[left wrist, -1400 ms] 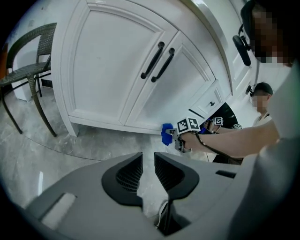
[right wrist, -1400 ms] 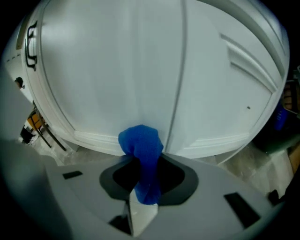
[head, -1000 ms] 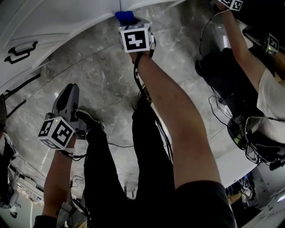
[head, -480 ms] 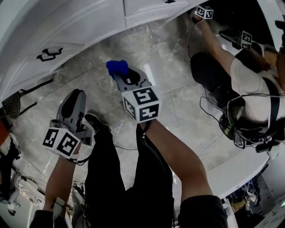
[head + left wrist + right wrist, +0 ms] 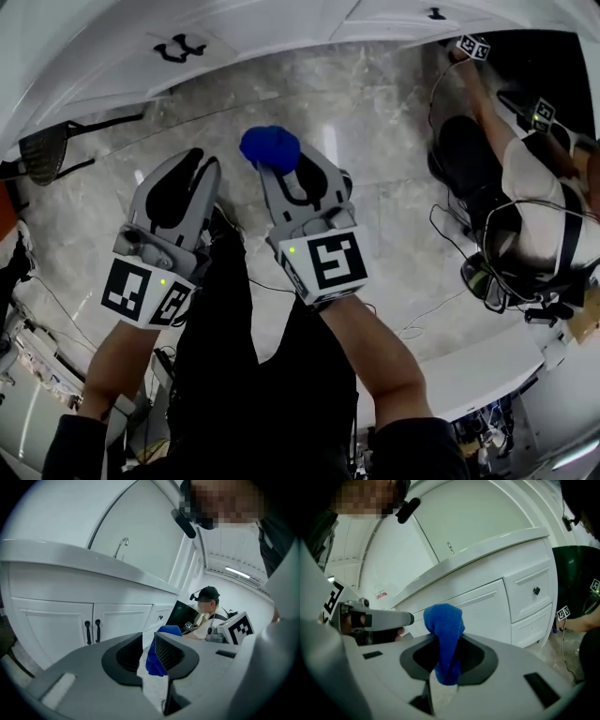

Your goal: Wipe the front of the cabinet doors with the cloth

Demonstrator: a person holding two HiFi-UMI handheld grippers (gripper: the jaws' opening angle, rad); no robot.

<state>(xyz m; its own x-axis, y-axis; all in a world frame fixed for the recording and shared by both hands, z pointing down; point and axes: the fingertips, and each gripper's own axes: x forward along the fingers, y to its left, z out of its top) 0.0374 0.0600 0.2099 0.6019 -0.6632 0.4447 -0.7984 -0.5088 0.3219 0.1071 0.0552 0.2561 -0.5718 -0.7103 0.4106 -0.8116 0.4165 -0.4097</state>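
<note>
The right gripper (image 5: 286,167) has its jaws pinching the blue cloth (image 5: 270,147), which bunches up above the jaw tips near the upper middle of the head view. In the right gripper view the cloth (image 5: 446,620) stands upright in front of the white cabinet doors (image 5: 473,606), apart from them. The left gripper (image 5: 200,161) hangs just left of it, its jaws a narrow gap apart with nothing in them. The black door handles (image 5: 178,45) show at the upper left, above the marble floor (image 5: 375,122). Another person (image 5: 530,187) crouches at the right edge.
</note>
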